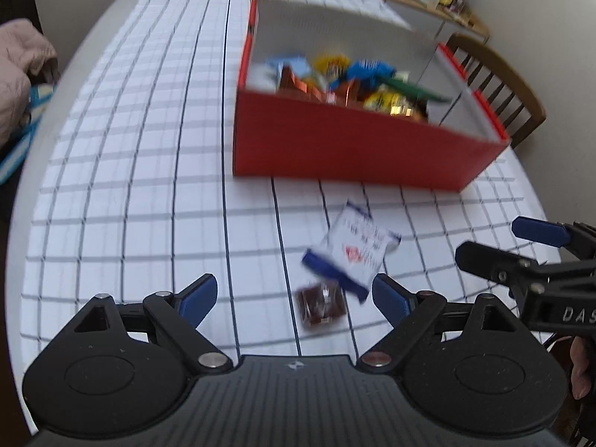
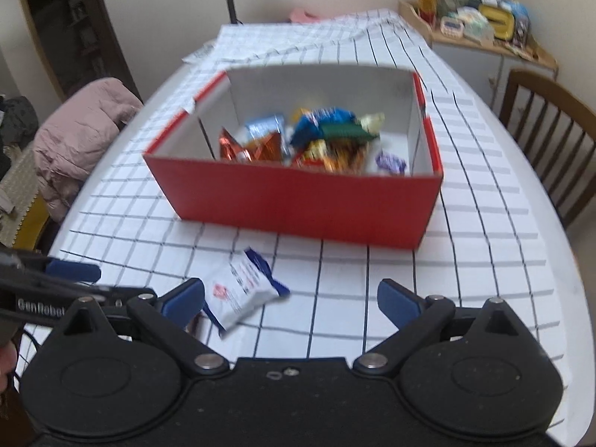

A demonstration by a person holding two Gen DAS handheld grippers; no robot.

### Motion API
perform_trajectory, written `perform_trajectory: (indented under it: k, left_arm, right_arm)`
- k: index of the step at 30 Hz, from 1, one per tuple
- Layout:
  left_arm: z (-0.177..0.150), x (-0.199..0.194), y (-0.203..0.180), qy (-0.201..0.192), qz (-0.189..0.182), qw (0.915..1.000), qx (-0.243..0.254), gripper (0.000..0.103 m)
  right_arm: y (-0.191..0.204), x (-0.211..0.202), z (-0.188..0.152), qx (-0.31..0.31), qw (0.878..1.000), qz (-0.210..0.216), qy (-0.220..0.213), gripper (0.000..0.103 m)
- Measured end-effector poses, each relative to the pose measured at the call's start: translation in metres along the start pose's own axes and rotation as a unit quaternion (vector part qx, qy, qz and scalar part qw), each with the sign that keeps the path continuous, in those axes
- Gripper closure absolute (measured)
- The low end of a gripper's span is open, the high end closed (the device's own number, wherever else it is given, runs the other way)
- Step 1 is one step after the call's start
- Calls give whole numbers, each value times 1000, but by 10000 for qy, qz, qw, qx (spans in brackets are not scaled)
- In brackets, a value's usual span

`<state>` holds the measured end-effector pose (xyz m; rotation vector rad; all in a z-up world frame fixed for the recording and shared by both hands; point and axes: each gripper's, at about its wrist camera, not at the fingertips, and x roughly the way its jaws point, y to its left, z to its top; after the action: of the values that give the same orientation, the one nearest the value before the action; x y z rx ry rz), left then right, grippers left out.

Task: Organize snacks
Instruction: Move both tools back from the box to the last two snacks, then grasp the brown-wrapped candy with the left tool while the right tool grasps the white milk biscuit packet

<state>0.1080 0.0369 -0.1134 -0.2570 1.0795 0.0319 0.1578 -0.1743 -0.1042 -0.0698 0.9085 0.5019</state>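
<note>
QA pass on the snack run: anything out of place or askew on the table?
Yes. Two snacks lie outside the red box, on the checked tablecloth in front of it: a white-and-blue packet lying askew, and a small brown wrapped snack beside it. The rest are piled inside the box. Both grippers are open, holding nothing.

Red box (image 2: 298, 205): open-topped, white inside, standing on the checked cloth.
Wrapped snacks (image 2: 316, 138): a colourful heap inside the box.
White-and-blue packet (image 1: 354, 249): flat on the cloth, near the box.
Brown snack (image 1: 321, 303): touching the packet's blue end.
</note>
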Motion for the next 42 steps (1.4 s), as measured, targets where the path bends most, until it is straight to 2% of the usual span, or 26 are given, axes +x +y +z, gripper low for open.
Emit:
perform_trajectory:
  k: [4, 6, 11, 19, 20, 22, 24, 27, 34, 36, 42]
  left_arm:
    - [-9, 16, -6, 174, 118, 9998, 34, 12]
    - [-12, 21, -9, 125, 295, 9995, 58, 12]
    - [-15, 36, -13, 194, 435, 9989, 36, 12]
    - [-16, 45, -13, 158, 455, 9988, -86, 13]
    - [-16, 45, -13, 140, 464, 9988, -99, 15]
    - [-15, 47, -12, 188, 452, 9987, -122, 27]
    - [-15, 50, -12, 237, 445, 9987, -124, 34]
    - [-15, 50, -13, 200, 441, 9988, -62, 39]
    - [-15, 46, -4, 188, 205, 9994, -214, 66]
    - [-14, 45, 2, 208, 168, 9991, -320, 69]
    - [-16, 40, 20, 213, 185, 9977, -616, 69]
  right_arm:
    - [-1, 13, -6, 116, 9998, -9, 167, 4]
    - [-2, 19, -6, 181, 9996, -16, 232, 4]
    - [-3, 34, -4, 449, 9980, 27, 444, 5]
    - [2, 45, -2, 20, 9985, 125, 532, 7]
    - [1, 46, -2, -30, 9984, 137, 541, 7]
    - [0, 47, -2, -87, 9982, 147, 567, 8]
    - [0, 48, -2, -97, 9981, 178, 587, 9]
    - [1, 49, -1, -201, 9979, 238, 575, 10]
    - [12, 46, 0, -1018, 9929, 459, 421, 11]
    - [18, 47, 0, -1275, 9894, 565, 413, 11]
    - [37, 60, -7, -1930, 9766, 803, 501, 11]
